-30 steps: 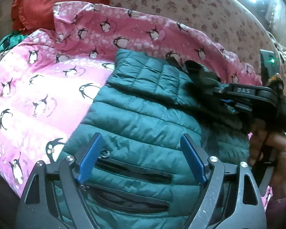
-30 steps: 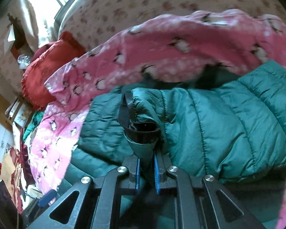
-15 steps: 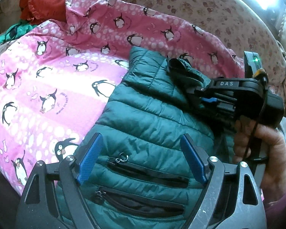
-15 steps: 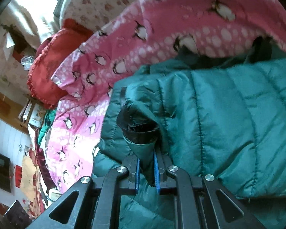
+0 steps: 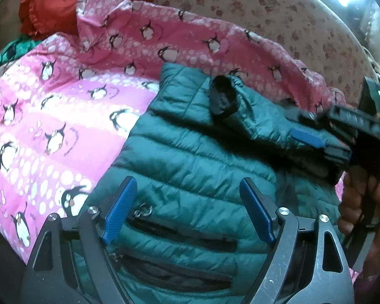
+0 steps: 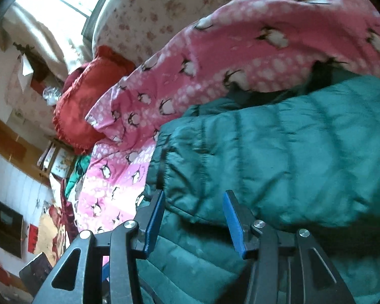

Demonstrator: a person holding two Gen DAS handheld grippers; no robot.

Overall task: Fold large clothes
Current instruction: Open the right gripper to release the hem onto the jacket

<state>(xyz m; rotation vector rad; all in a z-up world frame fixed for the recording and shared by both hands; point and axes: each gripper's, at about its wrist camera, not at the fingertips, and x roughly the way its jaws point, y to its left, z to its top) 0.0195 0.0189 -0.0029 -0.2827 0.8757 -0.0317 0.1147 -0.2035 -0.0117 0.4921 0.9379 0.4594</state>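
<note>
Two grippers in view, both over one teal quilted jacket (image 5: 190,157) lying on a pink penguin-print blanket (image 5: 50,116); blanket covers a bed or sofa w/ a beige floral backrest (image 5: 278,12) behind; red frilled cushion (image 5: 71,2) at the far left corner, touching the blanket's upper edge.

Left gripper (image 5: 187,212): jaws spread wide, blue pads clear of the fabric on both sides; nothing held; it hangs above the jacket's lower front, where two zip pockets and a small ring zip-pull (image 5: 143,209) show between the fingers.

Right gripper (image 6: 193,223): jaws have just been opening, now roughly half apart; jacket fabric lies below and ahead of the gap, but pads do not press on it; no grip. Left-wrist view shows the same tool at the right edge w/ a person's hand (image 5: 362,202) on its handle; tool blurred there.

Sleeve (image 5: 253,111) folded across the jacket's upper body, lying diagonally; dark cuff (image 5: 221,98) at its end rests on the quilted panel near the collar edge, cuff opening facing up-left. In the right-wrist view the sleeve reads as a thick roll over the jacket body, blurred.

Beyond the blanket, left side of right-wrist view: green cloth (image 6: 76,172) by the blanket's edge; cluttered wall and shelf; detail too small to tell.
</note>
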